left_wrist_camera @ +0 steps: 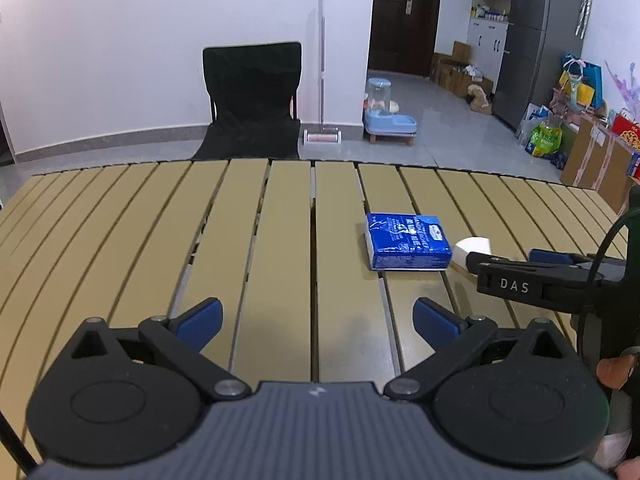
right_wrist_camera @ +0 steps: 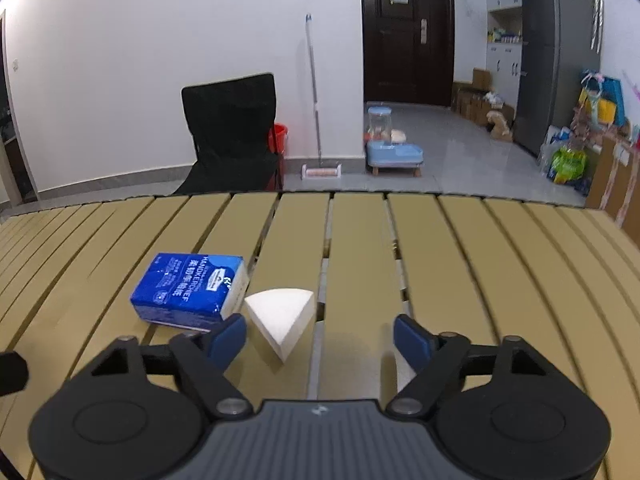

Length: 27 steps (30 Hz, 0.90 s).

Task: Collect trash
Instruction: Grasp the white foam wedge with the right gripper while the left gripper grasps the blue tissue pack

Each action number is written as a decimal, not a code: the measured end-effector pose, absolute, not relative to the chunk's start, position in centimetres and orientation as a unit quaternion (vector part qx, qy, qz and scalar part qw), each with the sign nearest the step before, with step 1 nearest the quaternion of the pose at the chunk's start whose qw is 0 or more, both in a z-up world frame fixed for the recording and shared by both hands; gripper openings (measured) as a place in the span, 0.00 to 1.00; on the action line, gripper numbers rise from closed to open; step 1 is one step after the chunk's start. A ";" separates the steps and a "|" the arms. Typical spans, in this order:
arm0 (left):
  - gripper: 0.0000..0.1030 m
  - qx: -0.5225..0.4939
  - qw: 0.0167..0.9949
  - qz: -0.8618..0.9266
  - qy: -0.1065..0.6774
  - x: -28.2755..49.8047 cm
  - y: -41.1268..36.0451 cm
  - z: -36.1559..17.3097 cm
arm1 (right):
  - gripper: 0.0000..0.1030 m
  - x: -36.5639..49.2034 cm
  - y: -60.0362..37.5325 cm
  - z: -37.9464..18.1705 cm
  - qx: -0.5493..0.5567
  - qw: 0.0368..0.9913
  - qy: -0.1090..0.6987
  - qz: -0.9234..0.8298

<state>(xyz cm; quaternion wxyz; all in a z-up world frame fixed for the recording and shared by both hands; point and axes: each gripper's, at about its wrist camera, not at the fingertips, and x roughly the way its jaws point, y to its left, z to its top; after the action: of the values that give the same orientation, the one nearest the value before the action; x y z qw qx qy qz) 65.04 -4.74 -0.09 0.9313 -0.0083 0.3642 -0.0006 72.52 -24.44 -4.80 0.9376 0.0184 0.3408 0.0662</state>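
Observation:
A blue tissue pack (left_wrist_camera: 406,246) lies on the slatted tan table (left_wrist_camera: 280,240); it also shows in the right wrist view (right_wrist_camera: 190,290). A white wedge-shaped piece (right_wrist_camera: 280,318) lies just right of the pack, partly hidden in the left wrist view (left_wrist_camera: 474,249) by my right gripper. My right gripper (right_wrist_camera: 320,340) is open, its jaws just short of the wedge, left fingertip (right_wrist_camera: 228,340) beside the pack. It shows in the left wrist view (left_wrist_camera: 520,276) from the side. My left gripper (left_wrist_camera: 316,320) is open and empty above bare slats.
A black folding chair (left_wrist_camera: 252,100) stands behind the table's far edge. A mop (left_wrist_camera: 322,80), a pet feeder (left_wrist_camera: 386,112), a red bucket (right_wrist_camera: 279,138), a fridge (left_wrist_camera: 536,40) and bags and boxes (left_wrist_camera: 580,132) stand on the floor beyond.

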 end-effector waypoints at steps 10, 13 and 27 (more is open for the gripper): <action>1.00 -0.029 0.926 0.000 0.377 67.9 -5.3 -1.4 | 0.32 73.7 -23.6 -5.7 0.031 0.936 0.334 0.106; 1.00 -0.040 0.924 0.000 0.380 68.2 -5.5 -1.6 | 0.30 73.1 -23.9 -5.6 0.032 0.938 0.329 0.107; 1.00 -0.062 0.917 -0.011 0.394 72.0 -9.4 -2.4 | 0.27 70.4 -30.3 -3.1 0.030 0.955 0.294 0.039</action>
<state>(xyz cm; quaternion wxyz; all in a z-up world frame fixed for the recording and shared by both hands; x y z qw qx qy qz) 71.98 -9.44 -2.35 0.9171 -0.0623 0.3936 -0.0113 70.45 -30.30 -3.09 0.9545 0.0302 0.2941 0.0387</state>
